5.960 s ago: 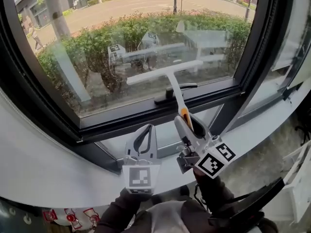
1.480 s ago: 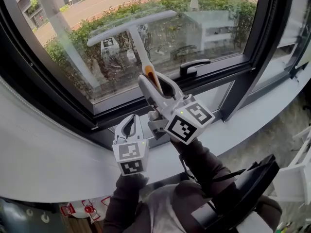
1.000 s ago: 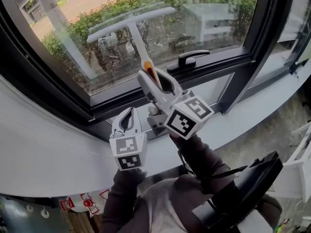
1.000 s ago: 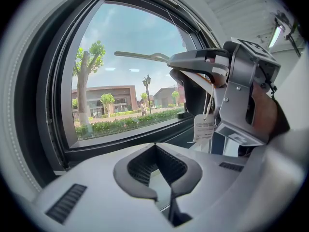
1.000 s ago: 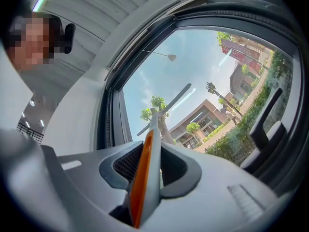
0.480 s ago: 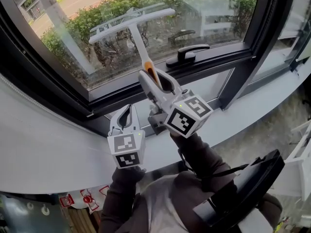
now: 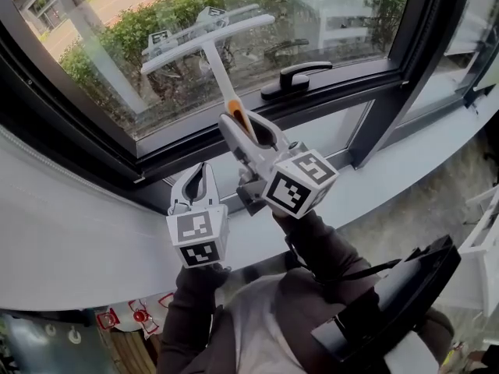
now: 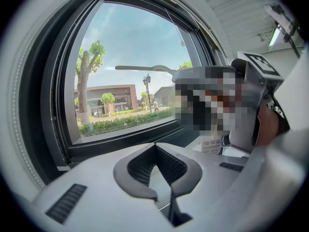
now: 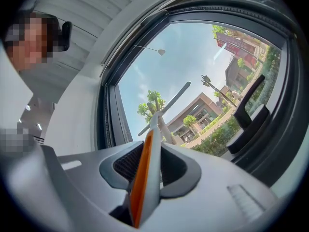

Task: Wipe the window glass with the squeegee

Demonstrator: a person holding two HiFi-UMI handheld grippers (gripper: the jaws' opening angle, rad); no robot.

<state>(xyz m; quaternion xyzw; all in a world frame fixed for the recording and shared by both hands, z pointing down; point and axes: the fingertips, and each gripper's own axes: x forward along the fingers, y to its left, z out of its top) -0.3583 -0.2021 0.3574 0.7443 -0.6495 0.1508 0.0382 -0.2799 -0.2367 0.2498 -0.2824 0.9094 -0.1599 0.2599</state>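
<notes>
The right gripper (image 7: 248, 131) pinches the orange-and-white grip of the squeegee (image 7: 212, 49). The squeegee's blade lies across the window glass (image 7: 343, 14), left of the window handle (image 7: 290, 77). The left gripper (image 7: 199, 174), jaws pressed together on nothing, hangs over the sill (image 7: 70, 232).

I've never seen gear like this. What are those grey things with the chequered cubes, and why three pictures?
No robot: a person holds a two-jaw tool in each hand. One picture comes from a camera on the person's head, looking down; the other two from cameras riding on each tool. The right tool grips the squeegee by its handle, blade up at the window glass. The left tool is shut and empty, over the sill. The cubes belong to the tools.
</notes>
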